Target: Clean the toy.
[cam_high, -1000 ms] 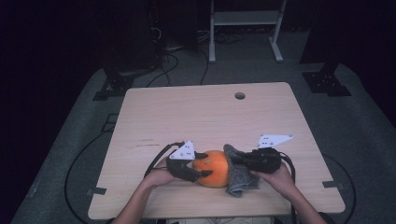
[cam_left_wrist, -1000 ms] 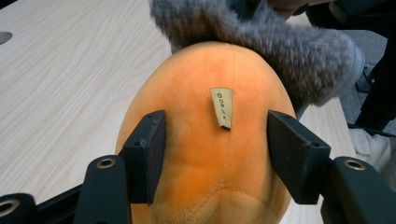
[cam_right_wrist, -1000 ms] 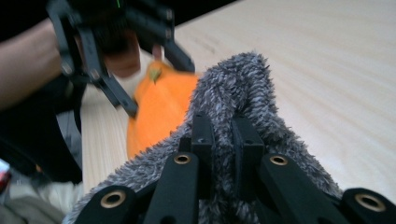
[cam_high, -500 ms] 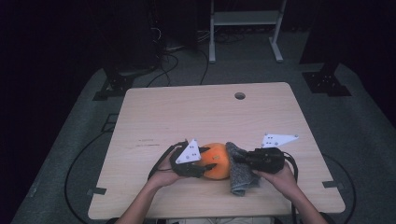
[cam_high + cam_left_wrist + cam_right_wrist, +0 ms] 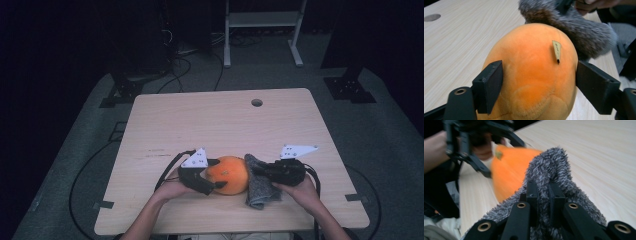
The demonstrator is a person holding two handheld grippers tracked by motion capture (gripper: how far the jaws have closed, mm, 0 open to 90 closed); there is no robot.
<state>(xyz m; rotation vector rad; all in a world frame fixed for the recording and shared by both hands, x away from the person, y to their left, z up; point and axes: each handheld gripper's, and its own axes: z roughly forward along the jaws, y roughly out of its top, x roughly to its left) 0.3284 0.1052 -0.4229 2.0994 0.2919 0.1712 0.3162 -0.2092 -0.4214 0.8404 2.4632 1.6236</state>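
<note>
The left gripper [image 5: 212, 174] lies low near the front edge of the pale wooden table [image 5: 210, 120], its two black jaws set either side of the round orange plush ball [image 5: 229, 174]. Its jaws have just been opening; in the left gripper view the left pad [image 5: 489, 87] sits against the plush, while the right pad [image 5: 596, 86] looks to stand just off it, though the fuzzy edge makes that hard to judge, so the ball reads as let go rather than squeezed. A small tan tag [image 5: 557, 51] sticks out of the ball's upper side.

The right gripper [image 5: 256, 170] comes in from the other side, clamped tight on a fold of the grey fuzzy cloth [image 5: 259, 185]; in the right gripper view its jaws [image 5: 543, 192] are pinched together with the grey pile bulging up between and around them. The cloth drapes down onto the table and presses against the ball's right flank.

The ball rests on the table between the two grippers, toward the front edge and a little right of centre. A round cable hole [image 5: 257, 102] sits well apart, near the far edge.
</note>
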